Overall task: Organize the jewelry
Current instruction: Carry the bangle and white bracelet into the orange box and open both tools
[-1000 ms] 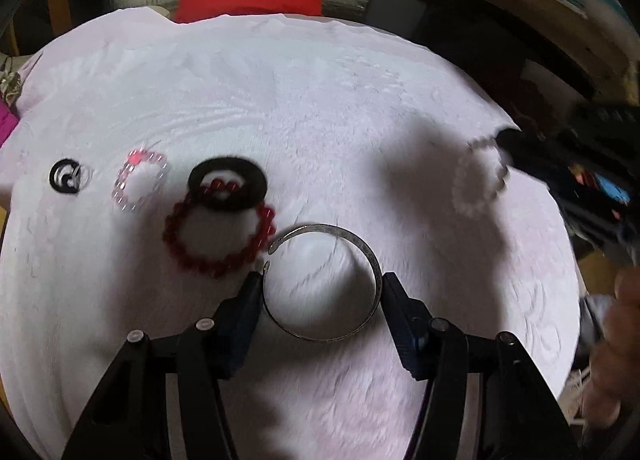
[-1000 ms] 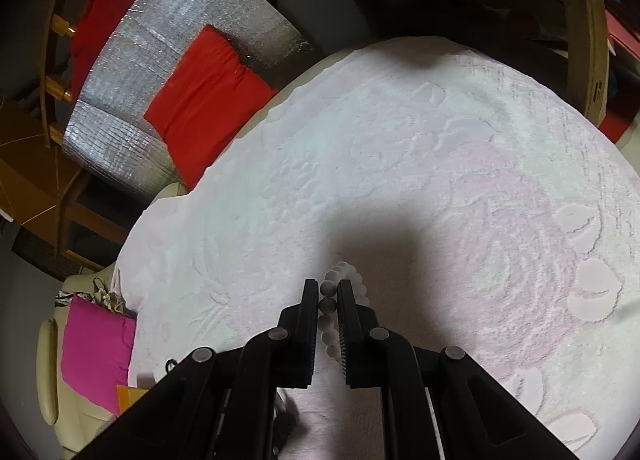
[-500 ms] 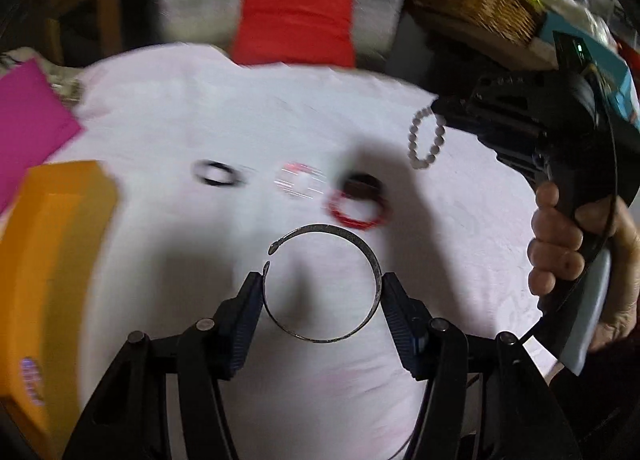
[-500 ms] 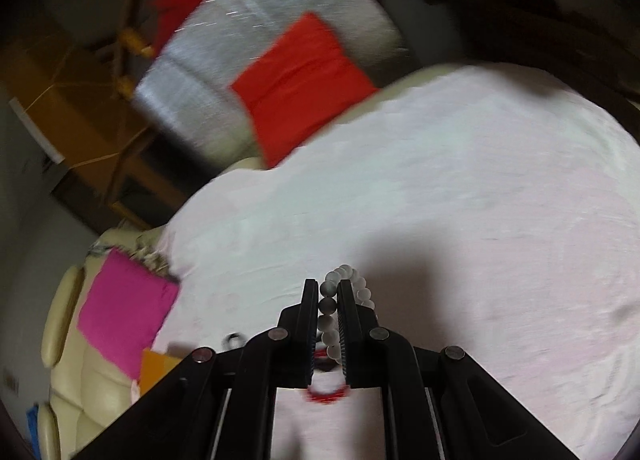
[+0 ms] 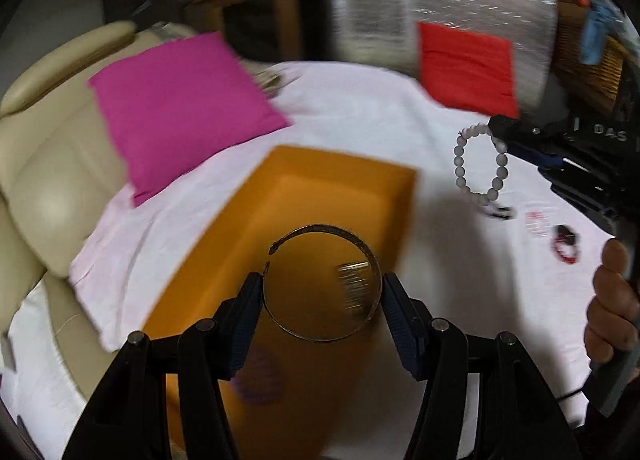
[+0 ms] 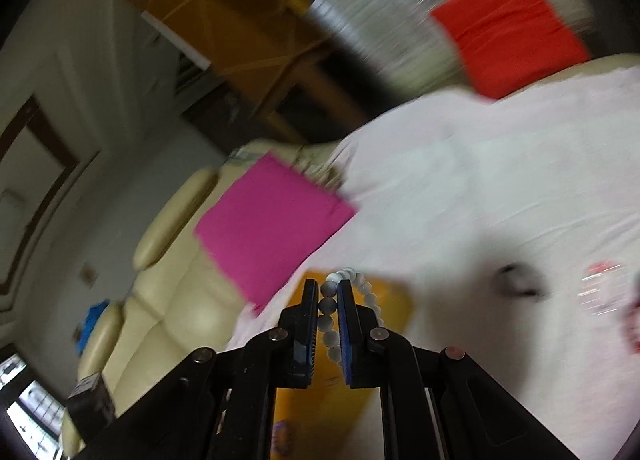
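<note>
My left gripper (image 5: 322,288) is shut on a thin metal bangle (image 5: 316,232) and holds it above an open orange box (image 5: 332,195) on the white cloth. My right gripper (image 6: 329,292) is shut on a white bead bracelet (image 6: 370,296), which hangs from its tip in the left wrist view (image 5: 478,163), just right of the box. In the right wrist view the orange box (image 6: 396,308) lies under the fingers. A red bead bracelet with a black ring (image 5: 565,246), a pink bracelet (image 5: 536,219) and a small black ring (image 5: 500,212) lie on the cloth at right.
A magenta cushion (image 5: 180,99) lies on a cream sofa (image 5: 40,163) left of the cloth. A red cushion (image 5: 468,67) leans on a silver foil panel (image 5: 400,11) at the back. A wicker basket (image 5: 588,47) stands at far right.
Both grippers swung left with their bracelets. The orange box moved from the left edge to under the left gripper. The jewelry on the cloth now sits far right.
</note>
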A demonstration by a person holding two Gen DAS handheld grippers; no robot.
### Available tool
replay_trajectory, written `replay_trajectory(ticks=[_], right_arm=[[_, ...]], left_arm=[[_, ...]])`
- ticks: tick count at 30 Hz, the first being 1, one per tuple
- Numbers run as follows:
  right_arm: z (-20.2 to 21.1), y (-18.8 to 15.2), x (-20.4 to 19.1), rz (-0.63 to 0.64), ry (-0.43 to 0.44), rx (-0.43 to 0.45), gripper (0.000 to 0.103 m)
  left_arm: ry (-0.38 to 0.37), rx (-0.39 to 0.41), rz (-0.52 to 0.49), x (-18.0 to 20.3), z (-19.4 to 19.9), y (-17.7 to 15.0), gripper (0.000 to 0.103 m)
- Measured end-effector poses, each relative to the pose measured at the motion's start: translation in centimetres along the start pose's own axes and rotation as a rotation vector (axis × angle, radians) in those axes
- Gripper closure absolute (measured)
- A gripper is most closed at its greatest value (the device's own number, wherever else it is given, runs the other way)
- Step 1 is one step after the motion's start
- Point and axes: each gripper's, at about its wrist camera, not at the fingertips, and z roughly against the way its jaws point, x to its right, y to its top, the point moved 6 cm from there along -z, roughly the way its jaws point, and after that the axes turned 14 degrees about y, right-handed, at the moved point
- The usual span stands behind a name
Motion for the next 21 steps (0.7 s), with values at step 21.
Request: replay_trajectory(ticks=[21], right_arm=[[-3.3, -0.5, 6.0, -0.116, -0.101, -0.008, 0.082]], left_arm=[[-0.045, -0.155, -0.068, 1.4, -5.6, -2.8, 0.04]])
